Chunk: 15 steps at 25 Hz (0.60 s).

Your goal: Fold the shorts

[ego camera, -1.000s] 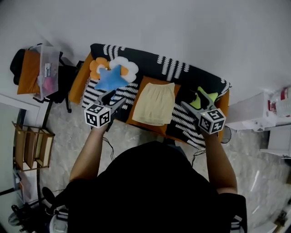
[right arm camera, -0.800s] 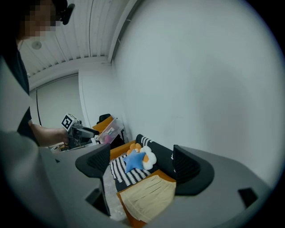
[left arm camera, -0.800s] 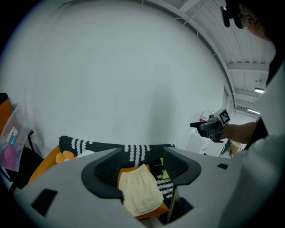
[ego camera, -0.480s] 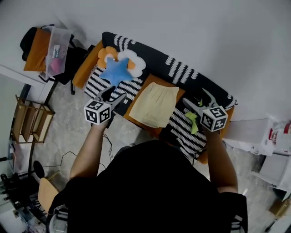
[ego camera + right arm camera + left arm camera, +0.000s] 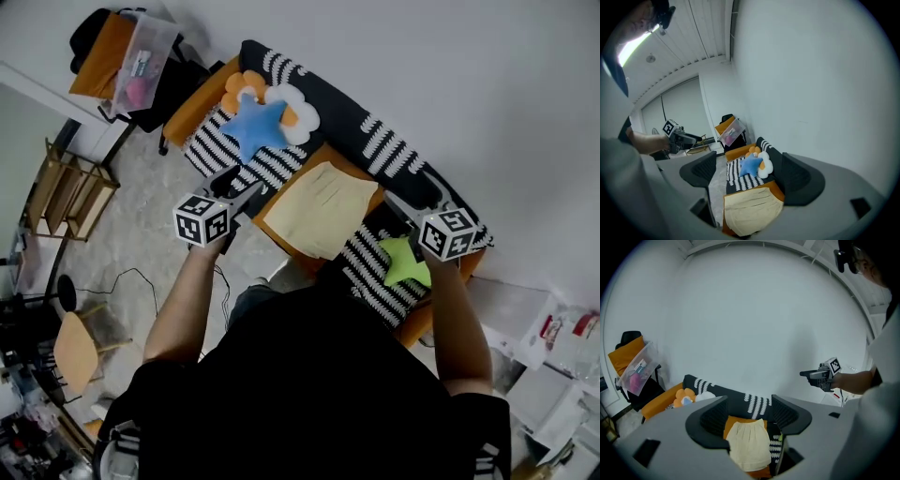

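Pale yellow shorts [image 5: 322, 208] lie spread flat on an orange cushion [image 5: 354, 170] on a sofa [image 5: 380, 141] draped in black and white. In the left gripper view the shorts [image 5: 749, 445] show between the jaws, far off. My left gripper [image 5: 236, 193] hangs open above the sofa's front edge, left of the shorts. My right gripper [image 5: 405, 208] is open too, held to the shorts' right above a green star pillow [image 5: 405, 262]. The right gripper view has the shorts [image 5: 752, 212] low between its jaws. Neither gripper touches the cloth.
A blue star pillow [image 5: 255, 127] and a flower pillow [image 5: 292, 108] lie at the sofa's left end. A chair with a clear box [image 5: 141, 61] stands left of the sofa, a wooden rack [image 5: 70, 190] nearer. A cable [image 5: 141, 281] runs over the floor.
The head camera has swung, so the sofa and shorts now sit tilted and further right. Both grippers stay open, held about as before; the green star pillow now shows below the right one.
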Each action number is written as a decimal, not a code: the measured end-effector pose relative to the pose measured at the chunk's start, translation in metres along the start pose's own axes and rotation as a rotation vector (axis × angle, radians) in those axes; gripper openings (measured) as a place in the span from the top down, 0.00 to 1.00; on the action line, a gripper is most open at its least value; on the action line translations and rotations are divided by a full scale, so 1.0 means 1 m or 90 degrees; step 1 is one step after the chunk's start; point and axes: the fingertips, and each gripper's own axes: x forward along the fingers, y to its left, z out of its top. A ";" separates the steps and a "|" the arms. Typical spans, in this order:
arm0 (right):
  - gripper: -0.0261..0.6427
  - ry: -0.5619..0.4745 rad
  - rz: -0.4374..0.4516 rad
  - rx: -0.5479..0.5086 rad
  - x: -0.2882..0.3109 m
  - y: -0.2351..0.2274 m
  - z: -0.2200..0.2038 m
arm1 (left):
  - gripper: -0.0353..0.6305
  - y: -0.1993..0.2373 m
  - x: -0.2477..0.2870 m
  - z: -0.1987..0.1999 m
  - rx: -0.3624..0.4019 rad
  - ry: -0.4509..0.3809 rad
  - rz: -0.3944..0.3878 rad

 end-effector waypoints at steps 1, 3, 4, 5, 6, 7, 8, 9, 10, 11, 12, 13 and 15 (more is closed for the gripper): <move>0.29 0.003 0.008 -0.003 0.003 -0.001 0.000 | 0.50 -0.001 -0.001 -0.001 -0.003 -0.001 0.006; 0.29 0.011 0.023 -0.011 0.012 -0.002 0.001 | 0.50 -0.001 -0.006 -0.004 -0.008 -0.001 0.017; 0.29 0.015 0.029 -0.015 0.017 -0.001 0.002 | 0.50 0.000 -0.009 -0.005 -0.011 -0.001 0.021; 0.29 0.020 0.035 -0.020 0.022 -0.001 0.003 | 0.50 0.002 -0.012 -0.007 -0.014 -0.001 0.025; 0.29 0.024 0.040 -0.024 0.027 0.000 0.004 | 0.50 0.004 -0.015 -0.009 -0.017 -0.001 0.030; 0.29 0.028 0.045 -0.029 0.031 0.000 0.005 | 0.50 0.006 -0.018 -0.010 -0.020 -0.001 0.034; 0.29 0.032 0.048 -0.035 0.035 -0.001 0.006 | 0.50 0.009 -0.021 -0.012 -0.023 -0.001 0.039; 0.29 0.037 0.052 -0.043 0.040 -0.002 0.005 | 0.50 0.012 -0.023 -0.014 -0.026 -0.002 0.043; 0.29 0.044 0.054 -0.051 0.045 -0.003 0.004 | 0.50 0.015 -0.025 -0.016 -0.030 -0.004 0.048; 0.29 0.053 0.056 -0.059 0.050 -0.003 0.003 | 0.50 0.019 -0.027 -0.018 -0.035 -0.005 0.053; 0.29 0.062 0.058 -0.068 0.056 -0.004 0.002 | 0.50 0.023 -0.029 -0.020 -0.039 -0.006 0.057; 0.29 0.071 0.060 -0.075 0.062 -0.004 0.002 | 0.50 0.028 -0.031 -0.022 -0.044 -0.007 0.060; 0.29 0.087 0.063 -0.089 0.074 -0.005 -0.001 | 0.50 0.036 -0.033 -0.028 -0.053 -0.008 0.065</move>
